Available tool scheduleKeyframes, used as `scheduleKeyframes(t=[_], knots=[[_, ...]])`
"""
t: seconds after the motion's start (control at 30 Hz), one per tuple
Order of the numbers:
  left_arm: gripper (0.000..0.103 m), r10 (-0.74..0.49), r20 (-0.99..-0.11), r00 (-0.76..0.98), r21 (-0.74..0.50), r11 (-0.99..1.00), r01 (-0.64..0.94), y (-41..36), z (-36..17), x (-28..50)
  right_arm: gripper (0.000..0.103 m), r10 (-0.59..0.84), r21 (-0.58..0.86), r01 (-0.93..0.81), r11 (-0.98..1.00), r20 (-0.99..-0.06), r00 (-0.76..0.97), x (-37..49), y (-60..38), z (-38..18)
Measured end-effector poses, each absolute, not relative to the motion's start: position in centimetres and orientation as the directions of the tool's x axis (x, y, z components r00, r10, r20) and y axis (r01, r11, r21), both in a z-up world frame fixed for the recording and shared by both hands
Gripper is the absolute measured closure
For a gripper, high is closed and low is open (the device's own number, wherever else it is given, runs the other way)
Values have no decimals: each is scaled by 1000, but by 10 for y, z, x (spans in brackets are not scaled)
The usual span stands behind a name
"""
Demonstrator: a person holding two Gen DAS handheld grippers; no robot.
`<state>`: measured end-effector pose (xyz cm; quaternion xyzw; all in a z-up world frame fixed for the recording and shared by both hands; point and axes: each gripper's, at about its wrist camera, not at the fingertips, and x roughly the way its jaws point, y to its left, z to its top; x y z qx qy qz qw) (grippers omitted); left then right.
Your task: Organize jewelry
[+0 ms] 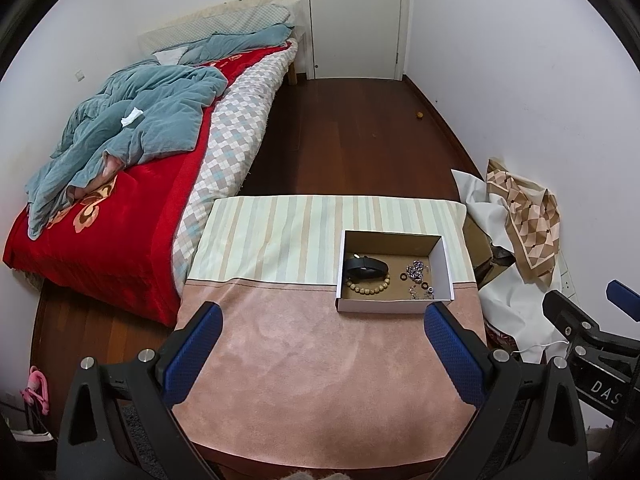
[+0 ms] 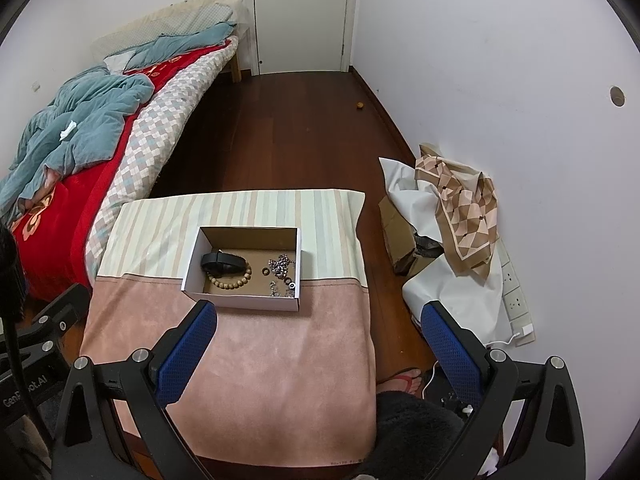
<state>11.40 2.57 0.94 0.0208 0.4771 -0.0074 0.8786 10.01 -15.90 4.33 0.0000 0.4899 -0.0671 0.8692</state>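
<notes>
- Both grippers are hovering above the near, pink part of the table, each with its blue-padded fingers spread wide and nothing between them: the left gripper (image 1: pixel 323 354) is sitting in front of the box, and the right gripper (image 2: pixel 320 354) is reaching past the table's right edge.
- A shallow cardboard box (image 1: pixel 447 257) is lying on the cloth-covered table (image 1: pixel 280 360), straddling the line where the pink cloth is meeting the striped cloth.
- Inside the box, a black wristband (image 1: pixel 366 267) is resting at the left, touching a string of wooden beads (image 1: pixel 370 287) just in front of it.
- A silver chain (image 1: pixel 416 270) and small rings (image 1: pixel 424 293) are lying loose on the right side of the box floor.
- A bed (image 1: pixel 120 216) with a red blanket is standing left of the table.
</notes>
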Motion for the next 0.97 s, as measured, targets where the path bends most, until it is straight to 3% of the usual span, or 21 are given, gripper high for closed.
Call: scheduleKeyframes(t=[0.97], knots=[[0, 12, -833, 553, 31, 999, 25, 30, 16, 112, 0, -107, -58, 110, 992, -844, 526, 98, -162, 47]])
